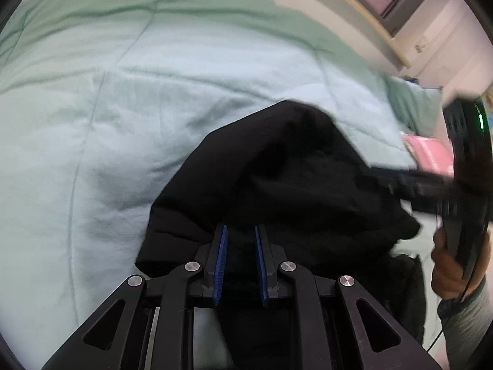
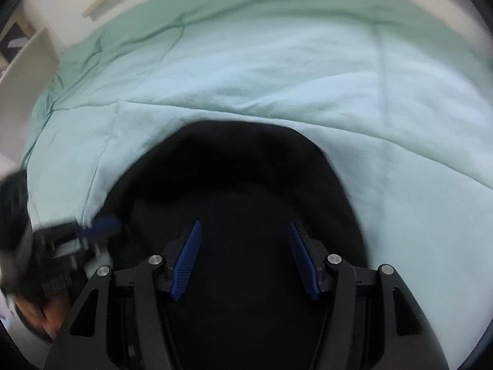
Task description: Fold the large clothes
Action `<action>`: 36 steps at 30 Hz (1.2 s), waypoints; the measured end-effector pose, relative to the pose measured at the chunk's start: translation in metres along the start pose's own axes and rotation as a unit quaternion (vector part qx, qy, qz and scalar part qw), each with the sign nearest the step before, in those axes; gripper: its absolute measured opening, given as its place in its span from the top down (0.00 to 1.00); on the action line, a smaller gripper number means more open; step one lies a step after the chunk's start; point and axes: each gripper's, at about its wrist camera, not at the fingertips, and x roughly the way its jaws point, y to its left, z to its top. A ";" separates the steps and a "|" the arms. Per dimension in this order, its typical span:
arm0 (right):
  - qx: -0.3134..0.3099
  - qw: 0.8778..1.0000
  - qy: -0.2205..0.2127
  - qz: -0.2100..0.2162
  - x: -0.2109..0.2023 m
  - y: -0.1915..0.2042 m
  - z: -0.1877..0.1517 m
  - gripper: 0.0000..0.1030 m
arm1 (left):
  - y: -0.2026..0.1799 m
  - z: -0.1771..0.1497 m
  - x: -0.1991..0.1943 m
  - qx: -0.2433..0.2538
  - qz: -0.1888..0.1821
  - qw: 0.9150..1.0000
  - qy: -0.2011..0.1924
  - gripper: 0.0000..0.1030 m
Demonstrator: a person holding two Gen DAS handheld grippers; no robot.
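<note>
A large black garment (image 1: 277,178) lies bunched on a pale green quilt (image 1: 123,108). My left gripper (image 1: 241,231) has its blue pads narrowly apart with black cloth between them; it looks shut on the garment. The right gripper (image 1: 400,178) reaches in from the right, blurred, over the garment's right side. In the right wrist view the garment (image 2: 246,169) fills the lower middle. My right gripper (image 2: 245,228) is open wide just above the cloth. The left gripper (image 2: 92,231) shows blurred at the left edge.
The quilt (image 2: 308,77) covers the bed in both views. A wooden bed frame (image 1: 354,3) and wall run along the far side. A pink object (image 1: 428,151) lies at the right of the bed. A white panel (image 2: 27,71) stands at the left.
</note>
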 end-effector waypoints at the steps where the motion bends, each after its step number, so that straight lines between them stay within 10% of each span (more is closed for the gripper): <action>1: 0.001 1.000 0.001 -0.006 -0.010 -0.006 -0.016 0.41 | 0.000 0.001 -0.007 0.004 -0.006 1.000 -0.005 0.83; 12: 0.057 0.996 0.066 0.002 0.020 -0.069 -0.062 0.43 | 0.005 -0.004 0.034 0.034 0.041 0.996 0.067 0.77; 18: 0.031 0.997 0.037 0.055 -0.022 -0.094 -0.043 0.41 | 0.019 0.022 -0.019 0.044 -0.039 0.998 0.017 0.75; 22: 0.027 0.996 0.025 0.084 -0.022 -0.114 -0.012 0.31 | 0.039 0.056 -0.021 0.033 -0.061 0.998 0.005 0.35; 31: 0.001 0.989 0.068 0.135 0.039 -0.104 0.042 0.29 | 0.056 0.092 0.064 0.023 -0.183 0.974 0.131 0.35; 36: -0.009 0.987 0.084 0.136 0.077 -0.083 0.054 0.34 | 0.044 0.089 0.084 0.046 -0.167 0.975 0.140 0.49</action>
